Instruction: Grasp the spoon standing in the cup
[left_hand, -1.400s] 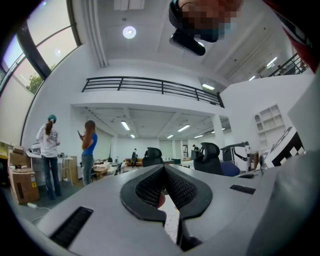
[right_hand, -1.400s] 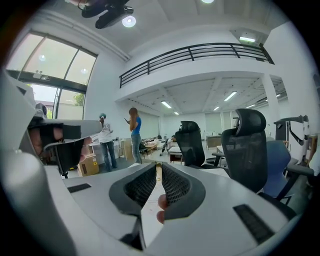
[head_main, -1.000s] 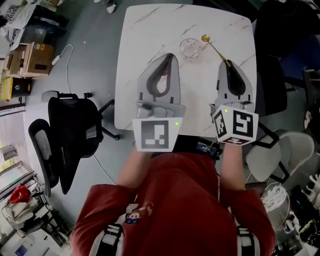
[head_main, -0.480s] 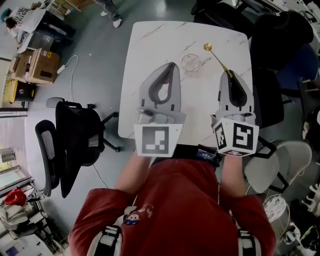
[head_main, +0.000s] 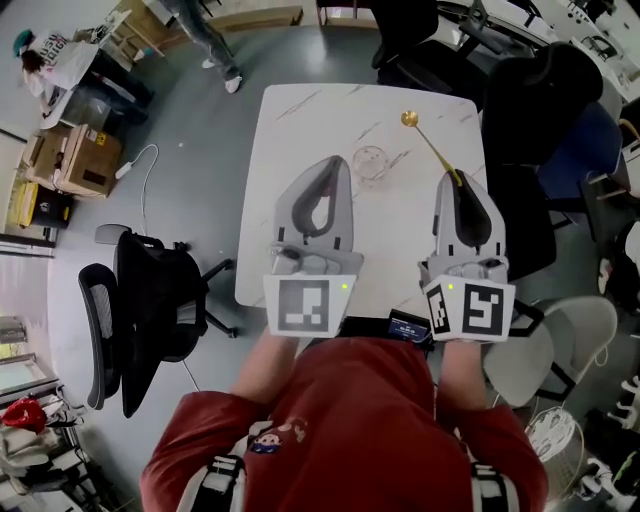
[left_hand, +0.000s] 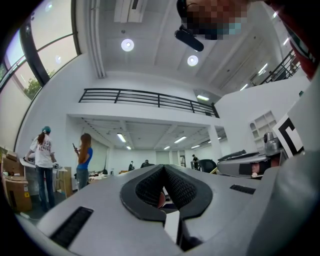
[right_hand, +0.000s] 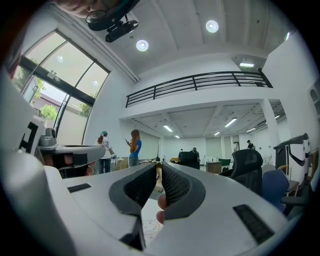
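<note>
- Two grippers hang over the near half of the white marble-patterned table (head_main: 300, 140). The right gripper (head_main: 459, 178) has its jaws pinched on the handle end of the slim gold metal spoon (head_main: 428, 145).
- The spoon's long axis runs from those jaw tips away and leftward, with the bowl at the far end. It is outside the small clear glass cup (head_main: 370, 163), which stands just left of it.
- The left gripper (head_main: 335, 160), jaws together on nothing, points near the cup's left side.
- A black office chair (head_main: 150, 300) stands left of the table on the grey floor of an open hall.
</note>
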